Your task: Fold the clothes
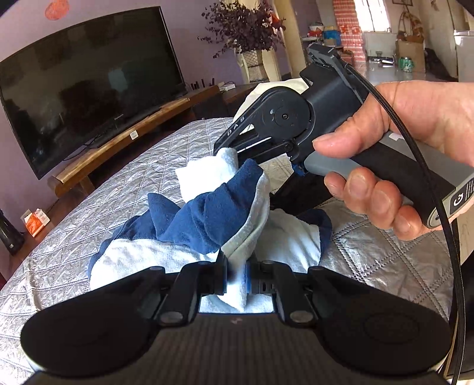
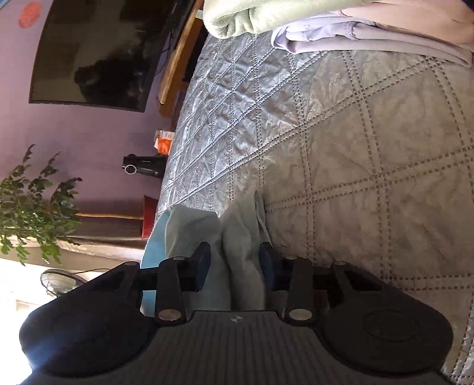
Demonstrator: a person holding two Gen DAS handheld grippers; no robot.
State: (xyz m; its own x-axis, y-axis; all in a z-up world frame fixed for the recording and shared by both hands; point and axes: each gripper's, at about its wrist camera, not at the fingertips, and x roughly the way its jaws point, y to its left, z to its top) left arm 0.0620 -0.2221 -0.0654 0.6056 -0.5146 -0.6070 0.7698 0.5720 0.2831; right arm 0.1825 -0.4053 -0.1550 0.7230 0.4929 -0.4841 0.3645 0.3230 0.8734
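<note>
Left wrist view: a soft blue fleece garment with a white terry lining (image 1: 207,219) is bunched above a silver quilted bedspread (image 1: 97,213), part of it resting on the cover, part lifted. The left gripper (image 1: 237,277) has its two black fingers pinched tight on a white fold of the garment close to the lens. Farther away the right gripper (image 1: 229,148), held in the person's right hand (image 1: 394,160), bites another white edge of the same garment and holds it up, so the cloth hangs as a ridge between the two tools. A thin black cable (image 1: 426,165) loops from that tool past the hand.

In the right wrist view the picture is rolled sideways. The right gripper (image 2: 234,263) shows pale cloth (image 2: 237,237) running between its fingers; the pads stand a little apart with the fabric filling the gap, clasped on it.

Beyond the garment, the bedspread (image 2: 355,177) carries a pile of folded pale green and lilac textiles (image 2: 326,26) at its far end. Beside the bed a large dark flat-screen television (image 1: 89,88) stands on a long wooden bench (image 1: 124,142), against a mauve wall (image 2: 97,133). A tall vase of dark dried foliage (image 1: 246,32) stands past the bench, and a small orange carton (image 1: 37,222) lies on the floor.
</note>
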